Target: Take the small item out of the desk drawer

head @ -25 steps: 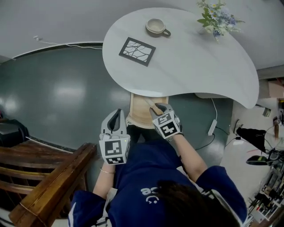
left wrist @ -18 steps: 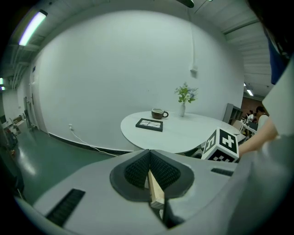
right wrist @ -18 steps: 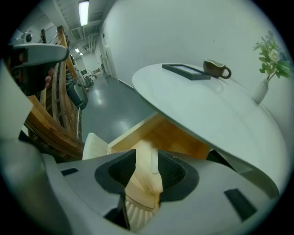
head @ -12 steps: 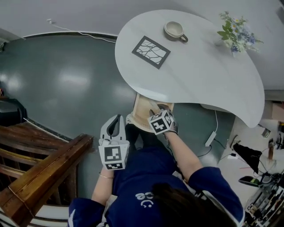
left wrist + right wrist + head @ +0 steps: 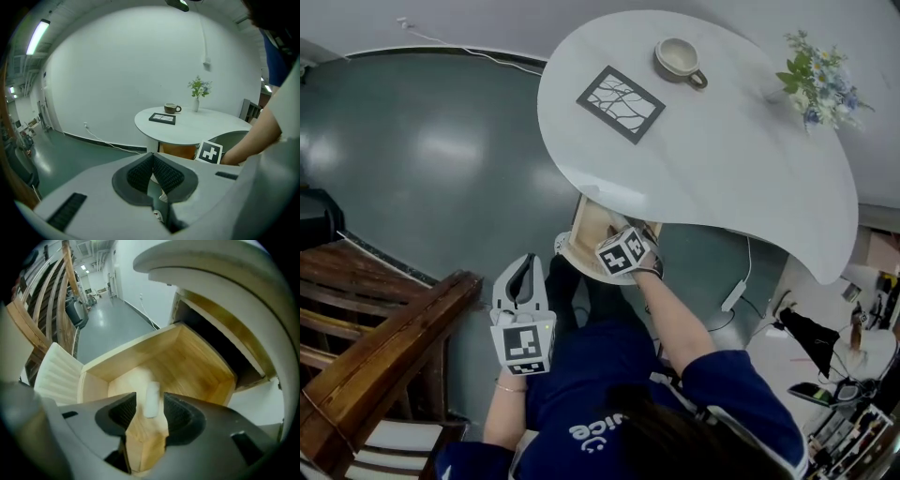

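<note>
Small item (image 5: pixel 151 399): white, oblong, somewhat blurred; lies in the open wooden drawer (image 5: pixel 197 357), between the two pads of the right gripper (image 5: pixel 150 412), neither pad pressing on it

Right gripper: reached down into the drawer, jaws opening, item loose between them

Drawer: pulled out from under the edge of the white table (image 5: pixel 722 159), light wood inside

Left gripper (image 5: pixel 152 158): held off beside the person's body, well apart from the drawer, jaws closed together with nothing in them

On the table: mug (image 5: pixel 680 58), black patterned mat (image 5: pixel 621 103), small vase of flowers (image 5: pixel 820 84)
</note>
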`<state>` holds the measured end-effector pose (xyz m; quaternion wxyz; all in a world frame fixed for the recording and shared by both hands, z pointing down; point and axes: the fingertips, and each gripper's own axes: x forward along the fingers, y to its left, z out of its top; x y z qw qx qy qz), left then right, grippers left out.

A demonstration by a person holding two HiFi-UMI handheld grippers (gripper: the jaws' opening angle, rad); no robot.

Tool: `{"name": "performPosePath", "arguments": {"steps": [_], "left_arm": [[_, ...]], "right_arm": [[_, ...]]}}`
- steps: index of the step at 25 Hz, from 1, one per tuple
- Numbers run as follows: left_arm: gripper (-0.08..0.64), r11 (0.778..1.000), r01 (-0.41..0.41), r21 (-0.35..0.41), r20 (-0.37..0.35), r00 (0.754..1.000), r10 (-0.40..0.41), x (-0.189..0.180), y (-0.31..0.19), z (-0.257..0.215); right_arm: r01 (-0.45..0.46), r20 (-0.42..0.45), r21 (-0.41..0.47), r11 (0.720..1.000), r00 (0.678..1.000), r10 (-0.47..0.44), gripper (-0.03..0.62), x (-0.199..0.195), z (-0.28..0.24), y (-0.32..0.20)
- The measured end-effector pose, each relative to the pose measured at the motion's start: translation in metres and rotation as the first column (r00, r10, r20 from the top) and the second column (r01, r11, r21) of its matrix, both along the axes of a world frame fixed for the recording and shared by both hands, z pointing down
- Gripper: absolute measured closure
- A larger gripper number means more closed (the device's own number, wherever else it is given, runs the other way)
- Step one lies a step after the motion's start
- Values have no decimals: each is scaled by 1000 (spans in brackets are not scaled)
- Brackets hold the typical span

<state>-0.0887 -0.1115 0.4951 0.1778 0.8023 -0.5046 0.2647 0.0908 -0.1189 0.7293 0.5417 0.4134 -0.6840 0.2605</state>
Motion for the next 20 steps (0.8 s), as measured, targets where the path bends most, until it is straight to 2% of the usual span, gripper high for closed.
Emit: {"name": "performPosePath", "arguments": {"steps": [4,10,20], "left_arm": [[557,1000,10,-16,16,1000,-10,-3,3,6],[557,999,18,-28,33,999,-17,-2,7,10],[557,999,36,-37,61,998,-34,-8,19,15]], "right_arm": [[18,-15,-23,1000,1000,-18,401,-3,15,-6],[50,-83,-56,997,995,-55,396,-1,35,-10],[95,-135,-155,983,984,-116,383,5,68,-2]]}}
